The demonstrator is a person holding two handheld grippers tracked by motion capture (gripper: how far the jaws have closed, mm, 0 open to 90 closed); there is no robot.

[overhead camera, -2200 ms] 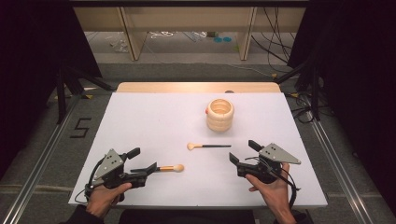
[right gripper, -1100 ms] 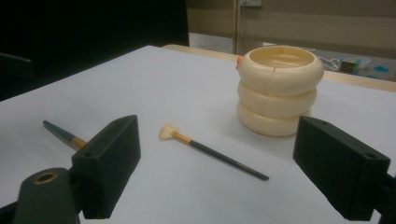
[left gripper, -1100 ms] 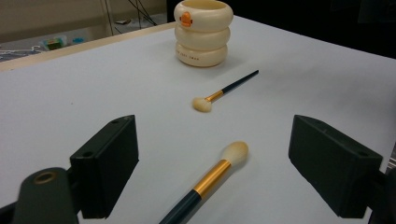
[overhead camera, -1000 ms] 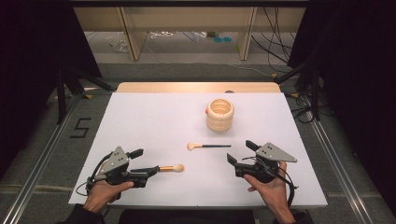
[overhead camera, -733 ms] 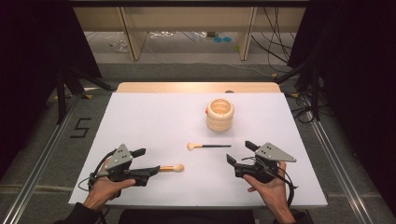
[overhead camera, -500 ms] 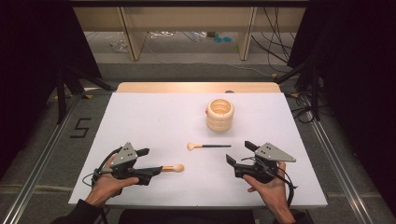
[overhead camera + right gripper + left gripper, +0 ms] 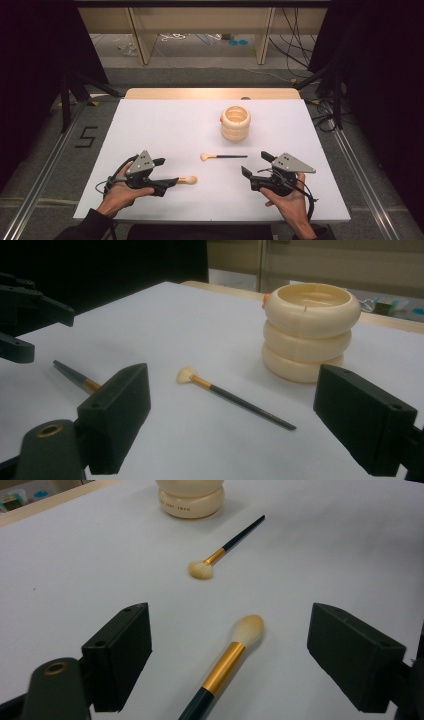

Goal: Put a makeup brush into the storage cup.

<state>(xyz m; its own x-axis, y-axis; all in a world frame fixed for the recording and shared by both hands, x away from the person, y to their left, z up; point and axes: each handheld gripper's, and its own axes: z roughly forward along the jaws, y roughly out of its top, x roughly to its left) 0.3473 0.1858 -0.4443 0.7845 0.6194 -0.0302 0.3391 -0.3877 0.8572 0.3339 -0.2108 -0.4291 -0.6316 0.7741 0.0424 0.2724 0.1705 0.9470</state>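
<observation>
High view first: both makeup brushes lie flat on the white table, none yet standing in the cream ringed holder, so the work looks barely begun. Left gripper hangs with its jaws spread wide on either side of the fat gold-banded powder brush, not touching it; closing, lifting and dropping it in the holder all remain. Right gripper sits just as wide apart and empty, aimed at the thin black-handled fan brush, which rests on the table near the holder, well short of its jaws.
</observation>
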